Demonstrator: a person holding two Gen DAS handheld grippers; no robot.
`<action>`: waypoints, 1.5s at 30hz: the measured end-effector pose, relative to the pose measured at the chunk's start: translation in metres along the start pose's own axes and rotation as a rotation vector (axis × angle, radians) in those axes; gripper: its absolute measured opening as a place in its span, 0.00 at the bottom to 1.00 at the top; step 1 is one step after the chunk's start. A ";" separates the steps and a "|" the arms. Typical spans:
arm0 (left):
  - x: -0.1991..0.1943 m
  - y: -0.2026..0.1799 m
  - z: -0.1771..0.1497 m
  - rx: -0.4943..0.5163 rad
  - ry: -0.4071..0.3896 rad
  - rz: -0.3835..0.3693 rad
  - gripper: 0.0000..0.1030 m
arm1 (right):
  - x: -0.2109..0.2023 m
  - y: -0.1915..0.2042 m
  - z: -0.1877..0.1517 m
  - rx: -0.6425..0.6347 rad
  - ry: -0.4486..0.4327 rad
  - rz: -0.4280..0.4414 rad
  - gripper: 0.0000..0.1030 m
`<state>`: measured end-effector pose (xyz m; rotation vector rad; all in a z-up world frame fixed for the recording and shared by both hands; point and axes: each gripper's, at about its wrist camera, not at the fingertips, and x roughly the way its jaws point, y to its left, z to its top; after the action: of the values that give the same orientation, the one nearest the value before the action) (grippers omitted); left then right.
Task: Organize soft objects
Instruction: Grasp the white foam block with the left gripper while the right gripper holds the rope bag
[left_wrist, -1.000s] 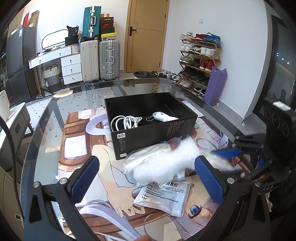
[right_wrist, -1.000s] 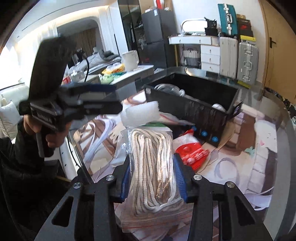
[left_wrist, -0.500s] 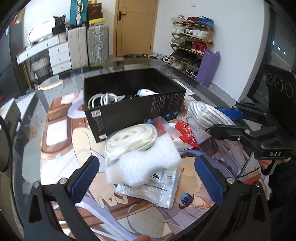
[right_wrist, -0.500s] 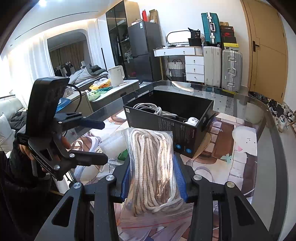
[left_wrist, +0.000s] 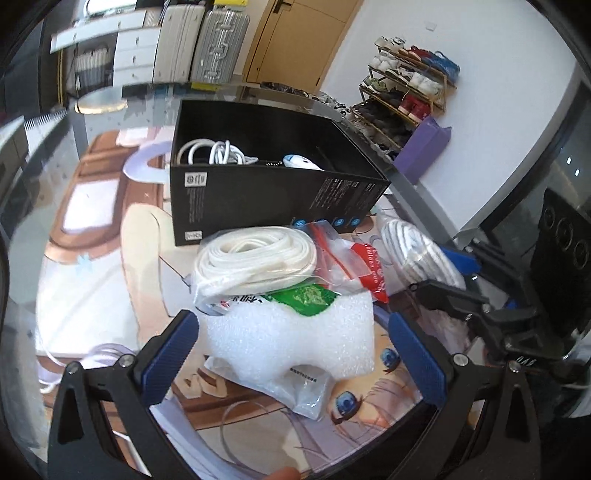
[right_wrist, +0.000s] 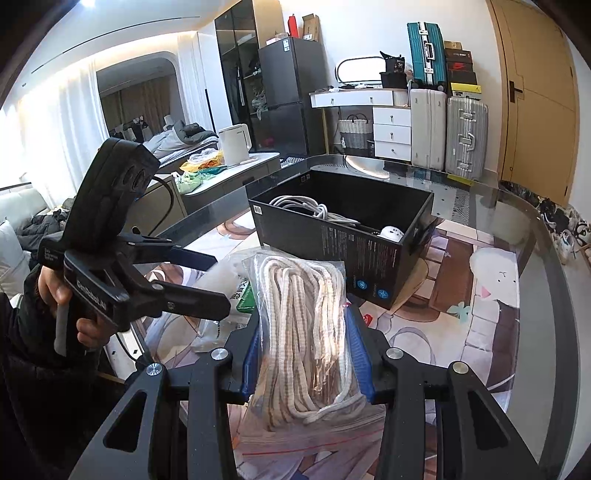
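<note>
We see the left gripper (left_wrist: 291, 343) spread wide, its blue pads on either side of a white foam block (left_wrist: 295, 332) without touching it; the block lies on a pile of plastic packets on the glass tabletop (left_wrist: 92, 258), just before the open black cardboard box (left_wrist: 266, 195); the right gripper (right_wrist: 304, 354), held level and pointing at the box, clamps a clear bag of cream rope (right_wrist: 306, 321).
</note>
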<state>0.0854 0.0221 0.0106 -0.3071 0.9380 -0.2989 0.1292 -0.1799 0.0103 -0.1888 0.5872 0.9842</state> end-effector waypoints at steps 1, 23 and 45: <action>0.001 0.003 0.001 -0.019 0.006 -0.008 1.00 | 0.000 0.000 0.000 -0.001 0.001 0.002 0.41; -0.004 0.023 -0.003 0.117 0.054 0.156 0.71 | 0.001 0.007 -0.002 -0.020 0.015 0.031 0.41; -0.024 0.015 -0.038 0.355 0.119 0.158 0.20 | 0.002 0.005 -0.003 -0.017 0.010 0.035 0.41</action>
<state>0.0421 0.0398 0.0018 0.1118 1.0005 -0.3346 0.1247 -0.1769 0.0070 -0.1988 0.5932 1.0231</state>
